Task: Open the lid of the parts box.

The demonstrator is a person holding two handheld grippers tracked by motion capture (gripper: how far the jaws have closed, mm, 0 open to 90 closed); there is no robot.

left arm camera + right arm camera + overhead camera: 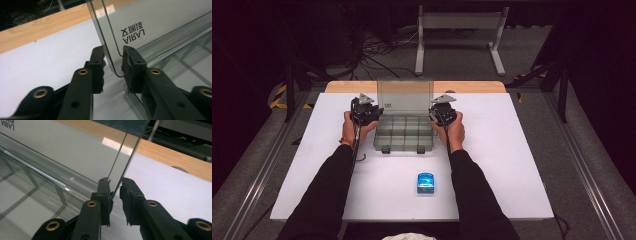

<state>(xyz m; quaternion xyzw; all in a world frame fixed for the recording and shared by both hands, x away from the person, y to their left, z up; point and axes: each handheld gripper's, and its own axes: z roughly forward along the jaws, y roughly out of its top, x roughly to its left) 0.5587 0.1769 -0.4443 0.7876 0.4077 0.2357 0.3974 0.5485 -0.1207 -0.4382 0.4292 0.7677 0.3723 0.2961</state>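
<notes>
Smoky clear plastic compartment box (404, 131) sits mid-worktop toward the back edge, its hinged lid (405, 97) upright. My left gripper (113, 60) and right gripper (115, 187) straddle the lid's side edges, jaws parted, seemingly not pinching. Next: clamp both, swing it evenly. Small blue box (425, 183) waits near the front edge.

Blue packet, maybe wrapped, (425, 183) on white table (512, 165).
</notes>
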